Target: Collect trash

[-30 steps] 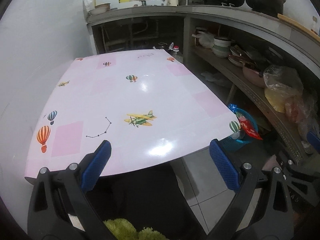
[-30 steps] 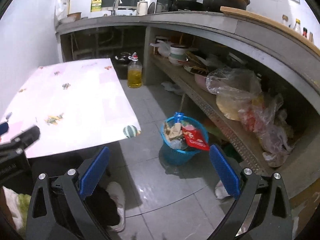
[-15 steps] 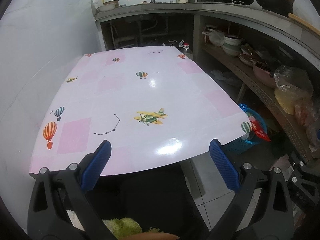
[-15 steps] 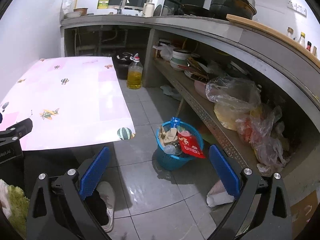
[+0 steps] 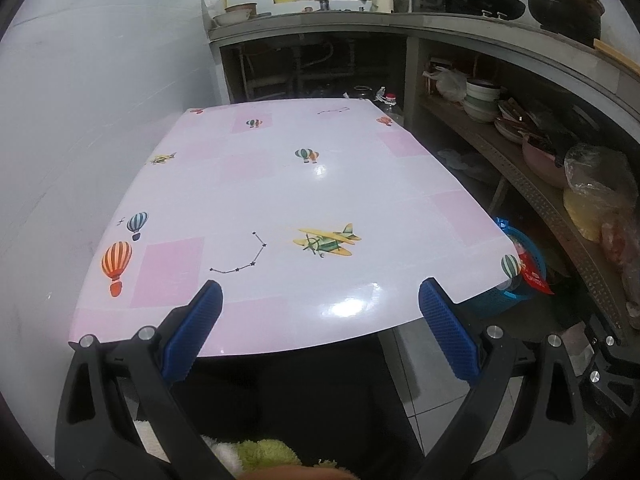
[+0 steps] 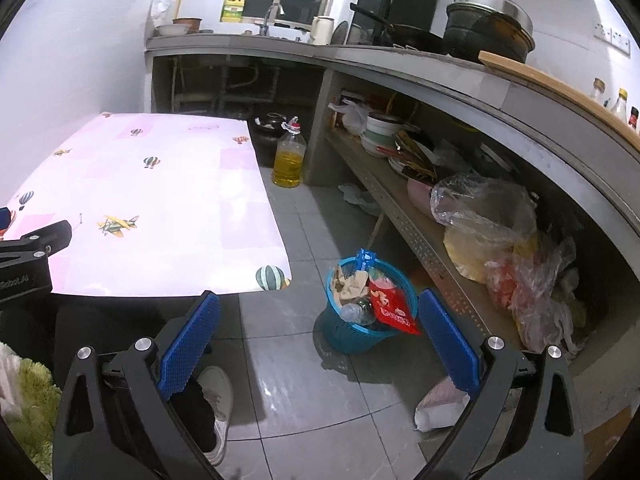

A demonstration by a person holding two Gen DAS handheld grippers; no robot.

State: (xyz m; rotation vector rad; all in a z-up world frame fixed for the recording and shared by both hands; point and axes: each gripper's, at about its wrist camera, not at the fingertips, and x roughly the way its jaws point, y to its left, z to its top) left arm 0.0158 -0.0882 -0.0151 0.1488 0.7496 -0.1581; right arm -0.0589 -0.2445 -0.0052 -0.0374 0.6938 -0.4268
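Observation:
A blue plastic trash basket (image 6: 348, 330) stands on the tiled floor right of the table, holding a red snack wrapper (image 6: 390, 306), a clear bottle and crumpled paper. In the left wrist view the basket (image 5: 524, 256) peeks out past the table's right corner. My left gripper (image 5: 320, 294) is open over the near edge of the pink patterned table (image 5: 280, 184), with nothing between its blue pads. My right gripper (image 6: 318, 304) hangs open above the floor, just short of the basket. Nothing lies on the tabletop.
A low shelf (image 6: 404, 216) under the counter holds bowls and plastic bags (image 6: 492, 216). An oil bottle (image 6: 289, 158) and a dark pot stand on the floor past the table. A person's shoe (image 6: 218, 396) and a white scrap (image 6: 438, 404) are on the floor. A white wall runs along the left.
Both grippers have pulled back and risen a little, so the table and basket sit farther off and more of the kitchen shows. Both stay open.

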